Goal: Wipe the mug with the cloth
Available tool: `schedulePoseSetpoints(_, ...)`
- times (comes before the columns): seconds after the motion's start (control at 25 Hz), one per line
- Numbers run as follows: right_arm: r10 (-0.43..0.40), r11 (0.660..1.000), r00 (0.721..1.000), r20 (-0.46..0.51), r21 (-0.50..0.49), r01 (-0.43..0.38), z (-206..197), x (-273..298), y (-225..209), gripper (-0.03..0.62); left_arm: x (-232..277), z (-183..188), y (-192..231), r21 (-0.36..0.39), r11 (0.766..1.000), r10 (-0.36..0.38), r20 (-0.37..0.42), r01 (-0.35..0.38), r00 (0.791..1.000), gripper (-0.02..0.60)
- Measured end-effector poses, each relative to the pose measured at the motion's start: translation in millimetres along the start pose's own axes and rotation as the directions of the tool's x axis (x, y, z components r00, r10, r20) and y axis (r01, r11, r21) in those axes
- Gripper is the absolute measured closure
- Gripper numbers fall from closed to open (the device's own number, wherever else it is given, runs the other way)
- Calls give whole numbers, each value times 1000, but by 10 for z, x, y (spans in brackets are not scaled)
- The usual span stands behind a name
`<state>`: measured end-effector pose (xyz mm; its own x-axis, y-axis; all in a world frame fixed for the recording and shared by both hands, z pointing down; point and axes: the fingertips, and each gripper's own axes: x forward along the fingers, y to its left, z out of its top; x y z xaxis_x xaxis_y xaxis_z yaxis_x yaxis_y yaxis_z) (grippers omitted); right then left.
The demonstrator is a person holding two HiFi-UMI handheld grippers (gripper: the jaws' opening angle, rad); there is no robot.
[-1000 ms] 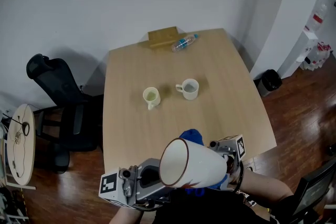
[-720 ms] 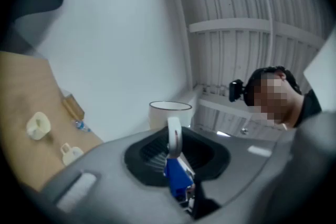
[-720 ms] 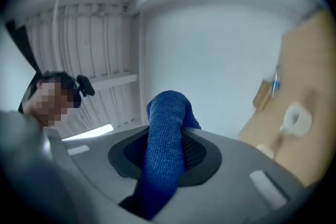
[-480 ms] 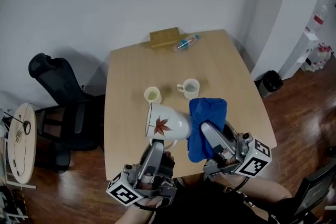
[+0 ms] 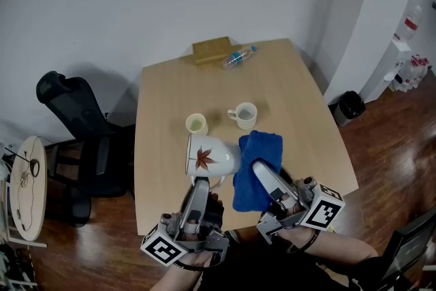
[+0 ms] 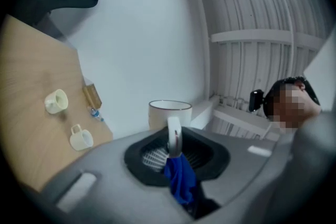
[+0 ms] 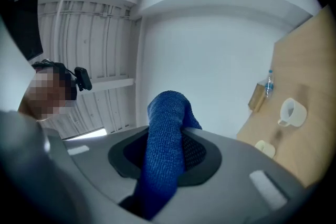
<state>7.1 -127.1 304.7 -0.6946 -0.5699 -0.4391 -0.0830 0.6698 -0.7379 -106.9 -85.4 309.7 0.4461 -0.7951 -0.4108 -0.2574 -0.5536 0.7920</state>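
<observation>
The left gripper (image 5: 201,182) pinches the handle of the mug (image 5: 210,156), held sideways above the near edge of the table (image 5: 286,78). The right gripper (image 5: 257,168) pinches the cloth (image 5: 262,146), which lies against the mug's base. Both pickups are done; the wiping itself appears barely begun.

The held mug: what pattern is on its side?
A red maple leaf on the white mug, clearest in head view.

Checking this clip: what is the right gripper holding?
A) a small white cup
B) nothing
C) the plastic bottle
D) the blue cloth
D: the right gripper view shows the blue cloth pinched between the jaws of the right gripper. In the head view, the left gripper holds the leaf-printed mug by its handle.
</observation>
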Motion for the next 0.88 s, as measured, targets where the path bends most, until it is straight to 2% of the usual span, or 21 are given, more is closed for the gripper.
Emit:
schedulePoseSetpoints(0.12, -27, 999, 999, 35, -25, 28, 152, 95, -99, 485, 24, -10, -54, -16, 1000, -15, -24, 15, 1000, 520)
schedulePoseSetpoints(0.28, -101, 989, 995, -19, 110, 102, -153, 92, -349, 485, 78, 10, -81, 9, 1000, -22, -18, 22, 1000, 520)
schedulePoseSetpoints(0.36, -100, 982, 994, -52, 155, 106, -293, 61, -353, 487, 87, 43, 52, 41, 999, 23, -4, -23, 1000, 520)
schedulePoseSetpoints(0.44, -83, 985, 995, -60, 145, 92, -281, 67, -323, 485, 53, 108, 231, 82, 993, 86, 9, -87, 996, 520)
schedulePoseSetpoints(0.52, -64, 991, 997, -54, 112, 70, -175, 79, -298, 486, -24, 151, 412, 177, 970, 169, -3, -166, 986, 520)
schedulePoseSetpoints(0.56, -67, 993, 996, -51, 90, 71, -106, 75, -318, 485, -77, 155, 501, 253, 945, 217, -15, -207, 976, 520)
schedulePoseSetpoints(0.6, -88, 994, 994, -58, 55, 91, -37, 61, -376, 485, -134, 151, 588, 345, 906, 270, -27, -245, 963, 520)
schedulePoseSetpoints(0.64, -136, 991, 988, -78, -8, 136, 24, 33, -485, 485, -193, 137, 676, 448, 851, 324, -35, -275, 945, 520)
schedulePoseSetpoints(0.68, -208, 975, 972, -113, -101, 197, 60, -13, -639, 485, -255, 111, 770, 552, 781, 376, -42, -292, 926, 520)
schedulePoseSetpoints(0.72, -291, 943, 943, -159, -216, 255, 55, -77, -825, 485, -322, 69, 878, 641, 708, 423, -49, -296, 905, 520)
schedulePoseSetpoints(0.76, -378, 893, 901, -212, -341, 294, 0, -162, -1034, 485, -395, 9, 1002, 708, 645, 462, -61, -288, 885, 520)
schedulePoseSetpoints(0.8, -464, 829, 844, -269, -466, 307, -99, -272, -1262, 485, -473, -70, 1145, 750, 602, 493, -79, -274, 866, 520)
schedulePoseSetpoints(0.84, -546, 759, 772, -325, -582, 292, -231, -408, -1499, 485, -552, -163, 1299, 774, 578, 518, -102, -259, 849, 520)
schedulePoseSetpoints(0.88, -621, 690, 689, -375, -679, 253, -384, -561, -1728, 484, -630, -263, 1458, 787, 566, 541, -128, -248, 831, 520)
